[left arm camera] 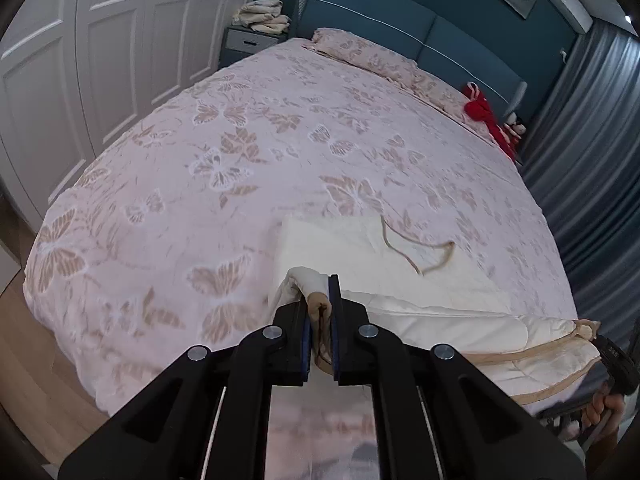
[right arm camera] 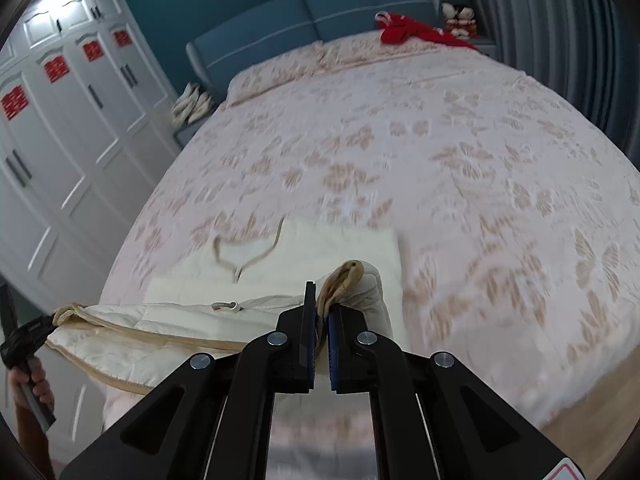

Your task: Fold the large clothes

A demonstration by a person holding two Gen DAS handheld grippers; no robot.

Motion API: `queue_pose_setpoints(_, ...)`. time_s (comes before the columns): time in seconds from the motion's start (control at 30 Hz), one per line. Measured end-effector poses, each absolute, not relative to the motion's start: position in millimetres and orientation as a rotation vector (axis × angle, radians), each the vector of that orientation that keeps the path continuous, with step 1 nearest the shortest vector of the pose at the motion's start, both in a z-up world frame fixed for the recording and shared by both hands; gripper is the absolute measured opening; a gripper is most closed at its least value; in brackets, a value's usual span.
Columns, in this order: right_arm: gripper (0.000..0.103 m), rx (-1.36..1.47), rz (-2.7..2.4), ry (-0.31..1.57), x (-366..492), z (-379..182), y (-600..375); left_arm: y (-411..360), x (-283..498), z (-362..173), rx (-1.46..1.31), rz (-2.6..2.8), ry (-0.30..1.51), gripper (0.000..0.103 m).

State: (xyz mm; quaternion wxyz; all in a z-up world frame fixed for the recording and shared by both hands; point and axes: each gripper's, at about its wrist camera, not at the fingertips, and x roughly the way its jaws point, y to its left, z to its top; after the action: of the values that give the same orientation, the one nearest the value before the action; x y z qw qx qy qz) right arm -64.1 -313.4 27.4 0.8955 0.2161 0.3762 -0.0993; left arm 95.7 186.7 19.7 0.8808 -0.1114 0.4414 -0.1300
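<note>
The cream quilted garment with tan trim (left arm camera: 420,276) is held taut along the bed's near edge, one hem corner clenched in each black hand-held gripper, left (left arm camera: 319,300) and right (right arm camera: 321,304), its body lying ahead.

The garment (left arm camera: 400,248) was cream quilted cloth, faintly satiny, with tan fabric binding and a woven drawcord (left arm camera: 416,248). The bedspread (left arm camera: 240,140) was matt pink cloth with a butterfly pattern. The gripper arms appeared matt black plastic with bright metal pins. The floor (left arm camera: 24,344) looked like smooth wood.
</note>
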Motion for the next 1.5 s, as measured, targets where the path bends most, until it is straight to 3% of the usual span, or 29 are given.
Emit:
queue_pose_setpoints(0.47,0.004,0.566,-0.352,0.802,20.8,-61.6,-344.6,136.6,201.2,-72.0,-0.151,-0.137,1.013,0.008)
queue_pose_setpoints(1.0,0.004,0.566,-0.417,0.917,56.6,-124.7,-348.9,109.4,222.7,-135.7,0.004,-0.114,1.065,0.011)
queue_pose_setpoints(1.07,0.01,0.595,-0.399,0.886,50.8,-111.6,-351.3,113.3,220.6,-128.8,0.001,-0.139,1.064,0.012)
queue_pose_setpoints(1.13,0.018,0.608,-0.356,0.821,38.2,-88.3,-354.4,122.0,217.9,-118.2,-0.036,-0.169,1.062,0.016)
queue_pose_setpoints(1.17,0.031,0.597,-0.347,0.784,30.6,-76.1,-356.1,132.0,212.8,-107.0,-0.073,-0.198,1.042,0.021)
queue_pose_setpoints(1.2,0.04,0.58,-0.359,0.749,22.9,-65.2,-356.0,138.3,209.0,-99.6,-0.096,-0.213,1.027,0.036)
queue_pose_setpoints(1.23,0.057,0.554,-0.388,0.69,8.4,-49.3,-357.0,146.3,203.5,-89.8,-0.109,-0.196,0.999,0.056)
queue_pose_setpoints(1.27,0.063,0.539,-0.393,0.645,-2.8,-38.6,-357.7,155.9,196.6,-78.2,-0.107,-0.134,0.951,0.097)
queue_pose_setpoints(1.33,0.064,0.534,-0.371,0.601,-20.3,-25.4,-359.7,179.1,176.3,-50.6,-0.145,-0.095,0.786,0.098)
queue_pose_setpoints(1.5,0.065,0.514,-0.36,0.696,-11.4,-45.0,-360.4,181.6,197.3,-55.2,-0.186,-0.152,0.888,0.097)
